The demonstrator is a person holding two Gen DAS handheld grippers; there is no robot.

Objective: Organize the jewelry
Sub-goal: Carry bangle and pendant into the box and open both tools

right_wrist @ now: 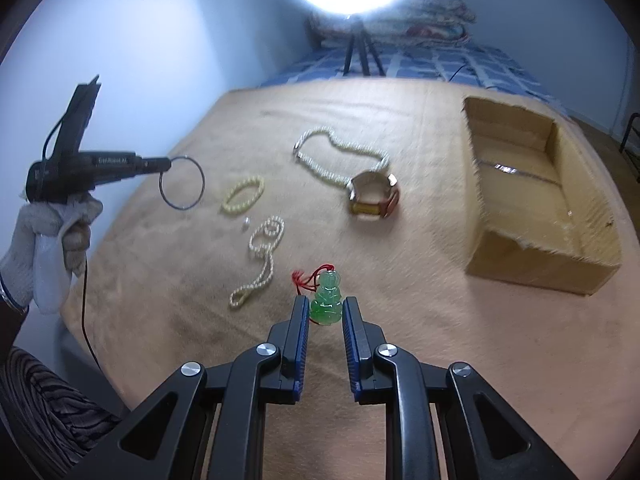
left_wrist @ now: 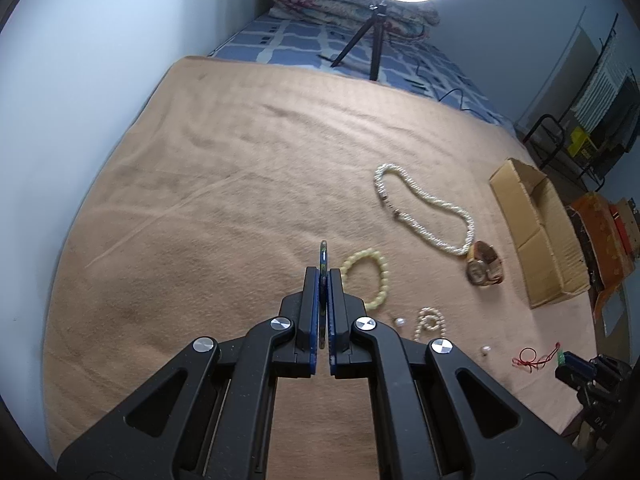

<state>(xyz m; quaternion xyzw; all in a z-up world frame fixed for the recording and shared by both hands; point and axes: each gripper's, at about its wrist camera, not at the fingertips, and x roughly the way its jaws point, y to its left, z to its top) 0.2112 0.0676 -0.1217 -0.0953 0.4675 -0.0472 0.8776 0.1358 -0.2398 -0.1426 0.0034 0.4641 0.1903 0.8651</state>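
The left gripper (left_wrist: 323, 276) tilts down over the tan blanket (left_wrist: 200, 200), its jaws pressed together on a thin bangle (left_wrist: 322, 254) seen edge-on; from the right wrist view that bangle (right_wrist: 182, 182) shows as a full ring hanging clear of the blanket, with a gloved hand (right_wrist: 52, 240) on the handle; the right gripper (right_wrist: 326, 310) also tilts down, its jaws narrowly apart and clamped on a green pendant (right_wrist: 327, 300) trailing a red cord (right_wrist: 304, 280); only the left view shows two loose pearls (left_wrist: 399, 322); only the right view looks into the cardboard box (right_wrist: 592, 216), where a silvery piece (right_wrist: 506, 168) lies at the back; a pearl necklace (right_wrist: 340, 152), watch (right_wrist: 374, 200), yellow bracelet (right_wrist: 244, 194) and small pearl strand (right_wrist: 262, 256) lie on the blanket.
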